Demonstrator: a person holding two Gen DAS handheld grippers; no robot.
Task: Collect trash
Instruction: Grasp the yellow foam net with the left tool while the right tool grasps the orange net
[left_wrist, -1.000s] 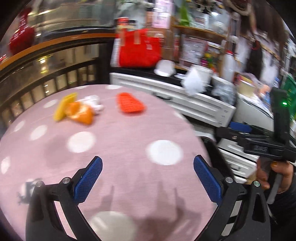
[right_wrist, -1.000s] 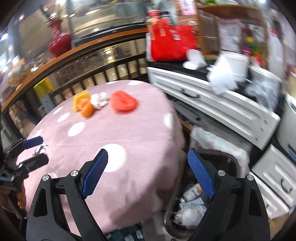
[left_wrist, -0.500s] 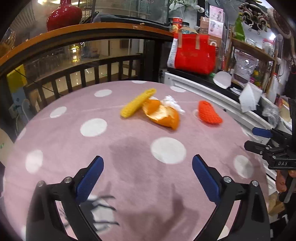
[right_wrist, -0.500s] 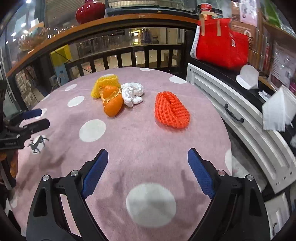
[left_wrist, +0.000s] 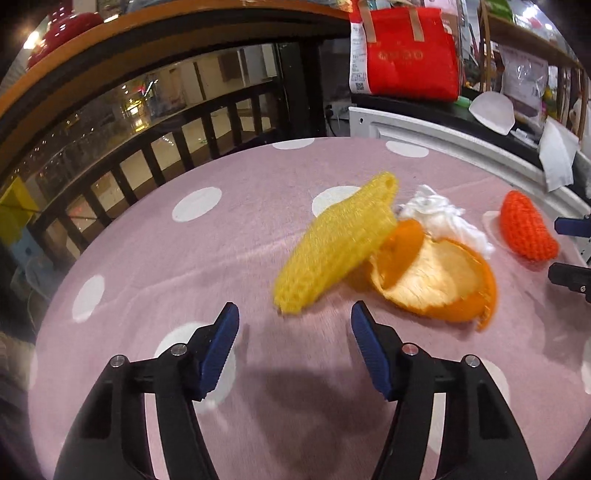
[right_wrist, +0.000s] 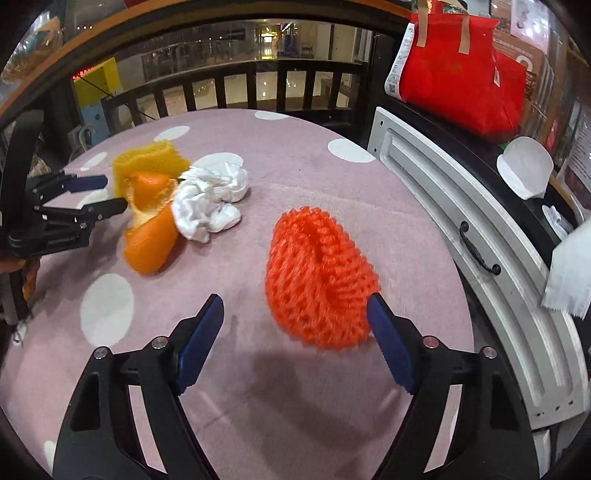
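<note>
Trash lies on a pink dotted tablecloth (left_wrist: 184, 266). A yellow foam fruit net (left_wrist: 340, 240) lies against an orange peel (left_wrist: 439, 280), with a crumpled white tissue (left_wrist: 443, 218) behind them. A red-orange foam net (right_wrist: 317, 284) lies apart to the right. My left gripper (left_wrist: 295, 338) is open, just short of the yellow net's near end. My right gripper (right_wrist: 295, 328) is open, its right finger beside the red-orange net. The left gripper also shows in the right wrist view (right_wrist: 92, 194), next to the peel (right_wrist: 151, 225).
A white drawer cabinet (right_wrist: 461, 206) runs along the table's right side. A red bag (right_wrist: 458, 74) stands on it. A dark railing (left_wrist: 166, 147) is behind the table. The cloth (right_wrist: 258, 406) covers the table up to its round edge.
Both grippers have moved forward over the table toward the trash. The left jaws have narrowed somewhat but stay open. The bin seen beside the table earlier is out of view.
</note>
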